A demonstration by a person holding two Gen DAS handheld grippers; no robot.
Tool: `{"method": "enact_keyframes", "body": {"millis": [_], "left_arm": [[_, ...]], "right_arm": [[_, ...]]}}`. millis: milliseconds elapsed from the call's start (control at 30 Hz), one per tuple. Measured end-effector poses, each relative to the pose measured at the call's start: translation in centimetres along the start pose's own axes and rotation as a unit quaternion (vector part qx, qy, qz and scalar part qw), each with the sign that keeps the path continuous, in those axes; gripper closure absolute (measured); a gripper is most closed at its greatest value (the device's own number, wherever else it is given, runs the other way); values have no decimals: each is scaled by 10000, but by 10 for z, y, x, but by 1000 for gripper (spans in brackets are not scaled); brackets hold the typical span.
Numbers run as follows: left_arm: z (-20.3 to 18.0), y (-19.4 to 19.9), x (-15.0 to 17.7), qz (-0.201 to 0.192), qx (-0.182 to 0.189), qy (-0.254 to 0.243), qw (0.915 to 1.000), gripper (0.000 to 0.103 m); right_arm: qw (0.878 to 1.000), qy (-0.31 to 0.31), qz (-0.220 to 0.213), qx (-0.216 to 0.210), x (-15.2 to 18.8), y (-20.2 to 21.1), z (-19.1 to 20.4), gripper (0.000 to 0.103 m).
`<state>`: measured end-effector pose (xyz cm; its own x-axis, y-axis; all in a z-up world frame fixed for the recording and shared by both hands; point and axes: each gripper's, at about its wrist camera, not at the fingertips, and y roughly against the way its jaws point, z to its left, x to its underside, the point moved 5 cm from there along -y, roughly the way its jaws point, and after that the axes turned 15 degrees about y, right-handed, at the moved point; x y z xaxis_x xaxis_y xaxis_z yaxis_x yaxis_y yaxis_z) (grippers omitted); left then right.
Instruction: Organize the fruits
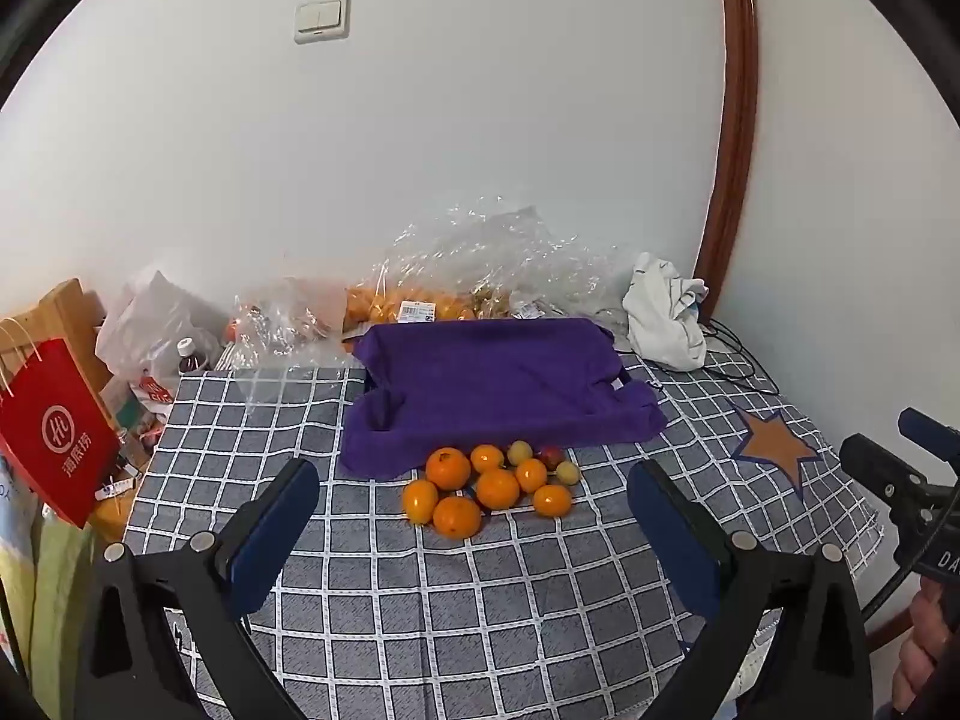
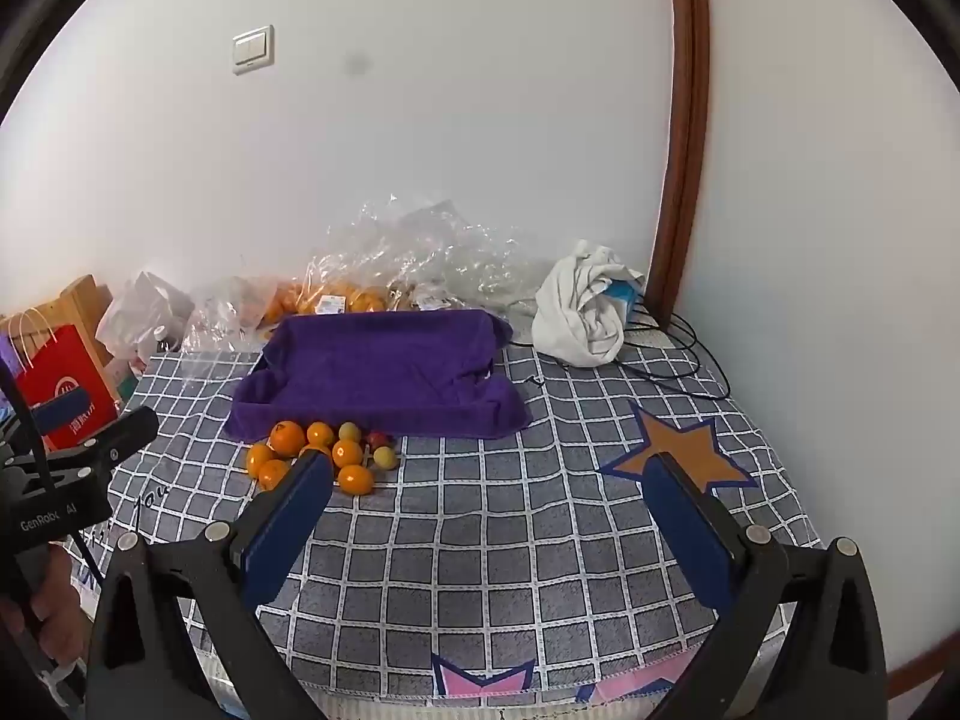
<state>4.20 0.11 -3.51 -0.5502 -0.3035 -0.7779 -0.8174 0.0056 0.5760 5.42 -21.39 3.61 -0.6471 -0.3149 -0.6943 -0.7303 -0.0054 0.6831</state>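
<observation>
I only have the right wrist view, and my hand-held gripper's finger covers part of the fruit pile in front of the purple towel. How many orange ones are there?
Observer: The left wrist view shows the whole fruit pile: seven orange citrus fruits, two pale yellow-green fruits and one small red fruit, right by the purple towel.
Reviewer: Is the left hand-held gripper holding anything?
Observer: No. The left hand-held gripper is open, gripping nothing.
</observation>
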Motion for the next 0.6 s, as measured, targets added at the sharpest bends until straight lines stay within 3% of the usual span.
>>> {"method": "enact_keyframes", "body": {"millis": [600], "left_arm": [[-5, 3, -2, -101, -21, -115, 9999, 0]], "right_arm": [[9999, 83, -112, -4, -1, 9, 8, 2]]}}
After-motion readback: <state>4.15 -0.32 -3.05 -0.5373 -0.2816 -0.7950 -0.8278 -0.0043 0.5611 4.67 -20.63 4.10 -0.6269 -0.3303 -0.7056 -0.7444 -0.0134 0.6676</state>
